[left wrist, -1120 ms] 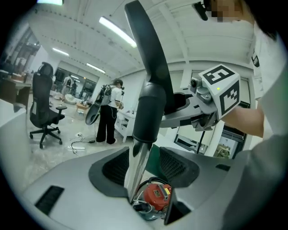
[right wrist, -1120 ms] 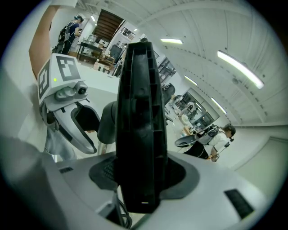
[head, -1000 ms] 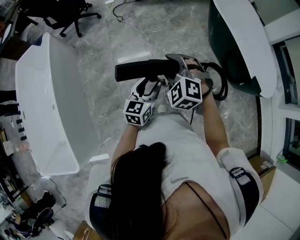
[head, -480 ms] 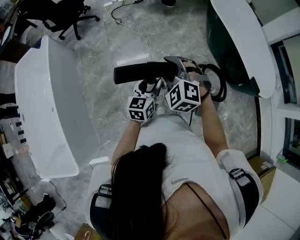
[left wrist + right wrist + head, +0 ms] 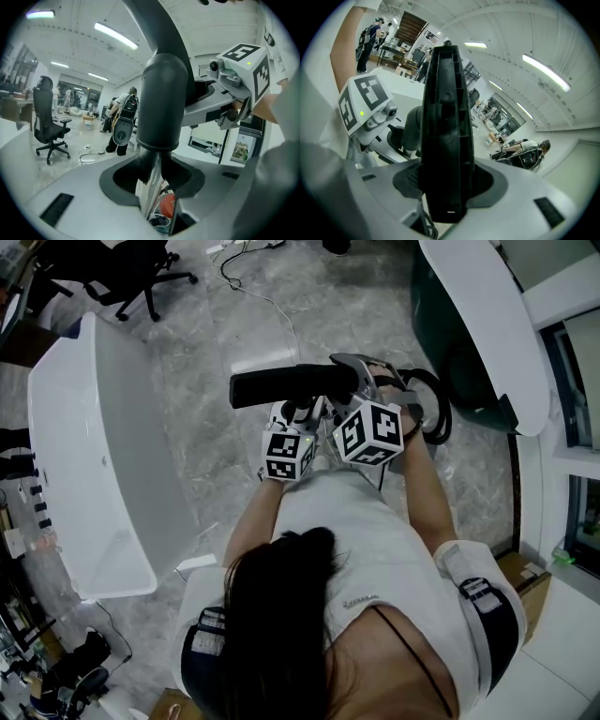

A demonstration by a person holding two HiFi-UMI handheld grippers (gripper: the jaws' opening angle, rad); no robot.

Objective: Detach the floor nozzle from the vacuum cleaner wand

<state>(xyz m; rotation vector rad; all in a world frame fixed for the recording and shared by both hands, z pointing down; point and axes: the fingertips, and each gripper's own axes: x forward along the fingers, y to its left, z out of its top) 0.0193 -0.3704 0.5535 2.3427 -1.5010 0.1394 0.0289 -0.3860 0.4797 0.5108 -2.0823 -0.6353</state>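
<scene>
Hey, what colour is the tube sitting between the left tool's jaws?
Dark grey; the tube shows best in the left gripper view.

**Nothing legible is showing**

No word, number or brand is coming through clearly in any view. The left gripper's cube [image 5: 289, 454] and the right gripper's cube [image 5: 373, 431] are carrying only black-and-white square patterns, not letters. A small line of print is sitting on the person's white shirt [image 5: 357, 600], but it is coming out too small to read. A red part [image 5: 168, 205] low in the left gripper view is bearing a mark that is too blurred to make out.
</scene>
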